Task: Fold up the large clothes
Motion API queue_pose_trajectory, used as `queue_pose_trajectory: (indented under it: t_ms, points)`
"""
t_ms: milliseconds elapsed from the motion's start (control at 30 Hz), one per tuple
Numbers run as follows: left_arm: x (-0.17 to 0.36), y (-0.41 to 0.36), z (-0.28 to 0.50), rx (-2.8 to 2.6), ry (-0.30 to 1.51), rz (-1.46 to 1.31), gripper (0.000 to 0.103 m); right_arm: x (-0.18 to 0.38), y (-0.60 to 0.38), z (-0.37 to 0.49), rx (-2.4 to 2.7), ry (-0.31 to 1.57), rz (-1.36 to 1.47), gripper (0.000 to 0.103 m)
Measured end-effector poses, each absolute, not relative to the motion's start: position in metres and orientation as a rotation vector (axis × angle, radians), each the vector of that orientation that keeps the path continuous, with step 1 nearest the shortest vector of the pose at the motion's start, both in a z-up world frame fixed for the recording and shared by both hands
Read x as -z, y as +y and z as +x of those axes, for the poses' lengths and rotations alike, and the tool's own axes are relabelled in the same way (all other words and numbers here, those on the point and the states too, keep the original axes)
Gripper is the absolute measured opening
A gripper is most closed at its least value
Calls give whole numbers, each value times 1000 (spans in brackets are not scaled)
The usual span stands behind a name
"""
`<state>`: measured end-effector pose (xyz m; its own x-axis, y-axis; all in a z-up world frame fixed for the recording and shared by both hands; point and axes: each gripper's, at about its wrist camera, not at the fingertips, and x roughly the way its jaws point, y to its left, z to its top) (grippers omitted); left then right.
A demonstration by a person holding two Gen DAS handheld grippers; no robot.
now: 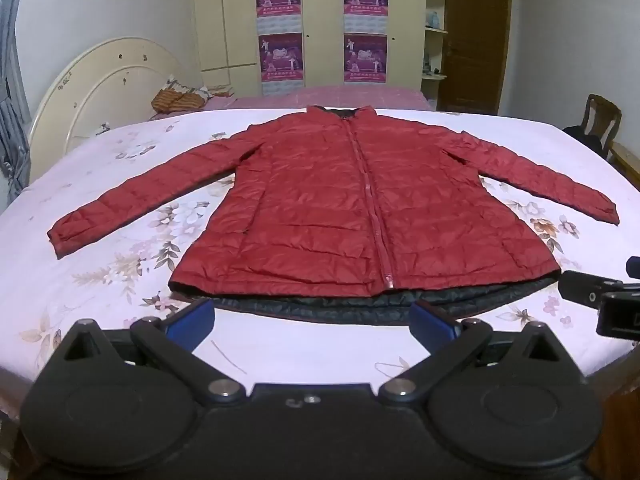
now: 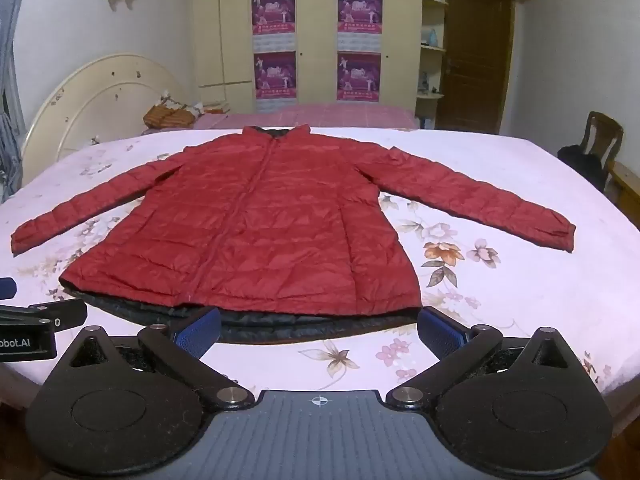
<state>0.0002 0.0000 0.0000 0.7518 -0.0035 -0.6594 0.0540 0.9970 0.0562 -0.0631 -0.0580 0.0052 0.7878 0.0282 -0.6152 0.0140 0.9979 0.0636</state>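
the red puffer jacket lies flat and zipped on a bed covered with a pale pink floral sheet, its collar at the far side and its hem toward the near edge. both sleeves are spread out, one reaching to the left and one to the right, each slanting toward the near side. along the hem a dark lining shows as a black strip beneath the red front.

the left gripper hangs just above the near edge of the bed, in front of the hem, with its blue-padded fingers spread wide apart and nothing between them. the right gripper sits beside it to the right, likewise spread wide and holding nothing, its blue fingers near the dark hem strip but not visibly touching it. each gripper shows at the side of the other's view.

at the far side stand a cream wardrobe with four purple posters, a brown door to its right, a round cream headboard on the left, and a wooden chair on the far right.
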Motion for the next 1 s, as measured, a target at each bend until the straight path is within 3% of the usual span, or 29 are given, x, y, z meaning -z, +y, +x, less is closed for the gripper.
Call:
queue_pose_trajectory:
  t_ms: [1000]
  points:
    - [0, 5, -4, 26, 716, 56, 103, -8, -58, -66, -2, 663, 60, 103]
